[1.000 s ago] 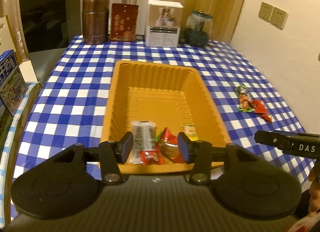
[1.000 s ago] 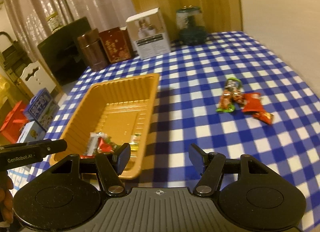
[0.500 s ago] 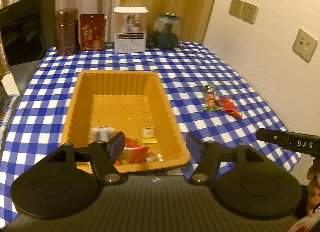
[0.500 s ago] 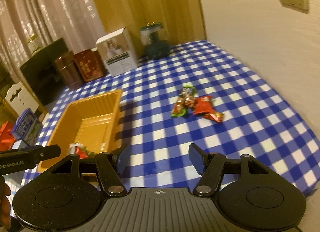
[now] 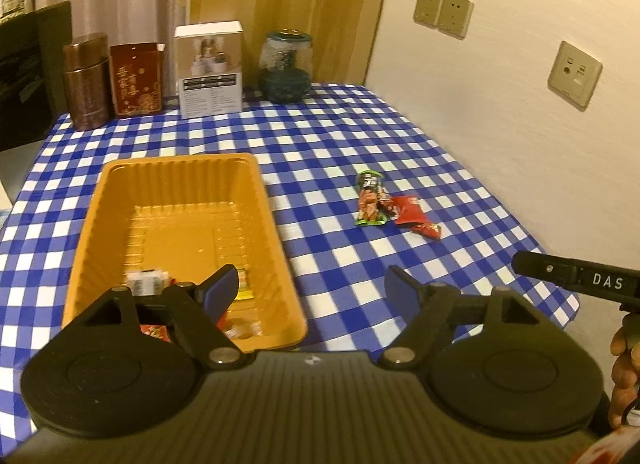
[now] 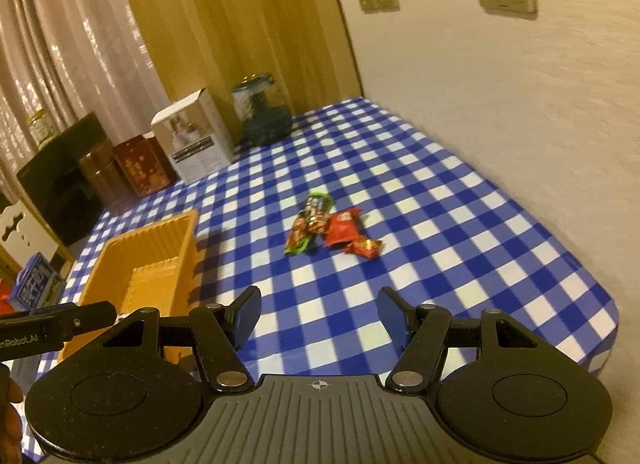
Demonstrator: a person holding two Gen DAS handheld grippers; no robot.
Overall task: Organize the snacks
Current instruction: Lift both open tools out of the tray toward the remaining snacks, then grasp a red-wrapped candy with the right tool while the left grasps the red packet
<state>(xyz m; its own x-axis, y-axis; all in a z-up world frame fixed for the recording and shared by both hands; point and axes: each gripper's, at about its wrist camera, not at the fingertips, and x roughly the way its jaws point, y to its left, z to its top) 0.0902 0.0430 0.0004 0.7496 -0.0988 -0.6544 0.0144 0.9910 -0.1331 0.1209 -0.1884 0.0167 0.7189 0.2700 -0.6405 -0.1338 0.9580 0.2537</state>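
On the checked tablecloth (image 5: 320,152) an orange tray (image 5: 100,224) already holds several snack packets (image 5: 148,280) at its near end. A small cluster of wrappers (image 6: 328,228) is left beside it, well apart from the tray. The left gripper (image 5: 310,290) has just been opening and, like the right gripper (image 6: 318,314), is seen parted and empty.

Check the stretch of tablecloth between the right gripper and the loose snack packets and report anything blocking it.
Nothing visible blocks it. Only bare checked tablecloth lies between the open right gripper and the snack packets; the orange tray sits off to the left.
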